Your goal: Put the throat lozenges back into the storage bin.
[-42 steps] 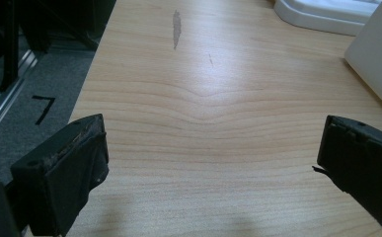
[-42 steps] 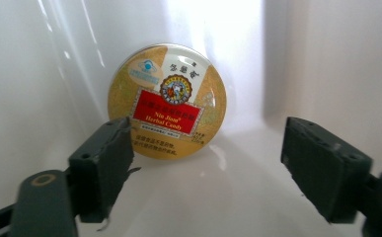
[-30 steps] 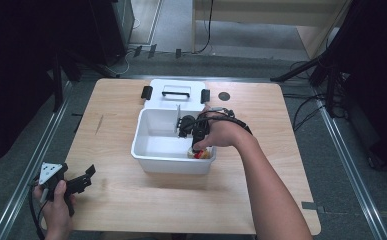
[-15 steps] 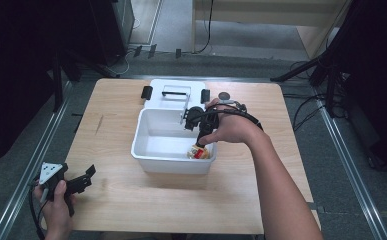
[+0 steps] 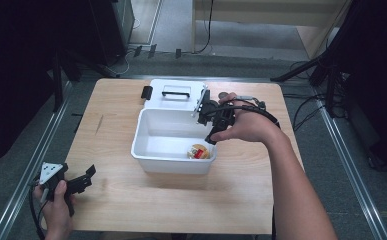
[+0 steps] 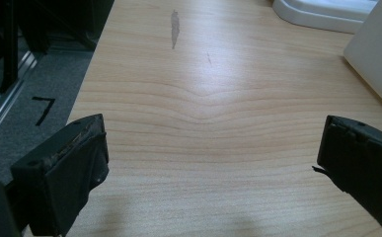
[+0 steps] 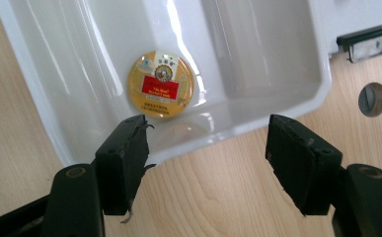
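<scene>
A white plastic bin point(image 5: 146, 159) stands mid-table. A round yellow tin with a red label point(image 5: 199, 151) lies flat in its front right corner, seen from above in the right gripper view point(image 7: 161, 84). My right gripper point(image 5: 210, 135) hovers above the bin's right rim point(image 7: 257, 59). Its jaws point(image 7: 206, 148) have just been opening, and nothing sits between them; the tin lies apart from them, below. My left gripper point(image 5: 86, 177) rests at the table's front left corner, with its jaws point(image 6: 210, 163) wide open over bare wood.
The bin's white lid point(image 5: 173, 92) with a black handle lies flat behind the bin, a black latch point(image 5: 146, 92) at its left. A small round hole point(image 7: 373, 99) marks the tabletop near the lid. Metal rails run along both table sides.
My right gripper has risen out of the bin and its jaws have parted, leaving the round tin on the bin's floor. The left hand has stayed put.
</scene>
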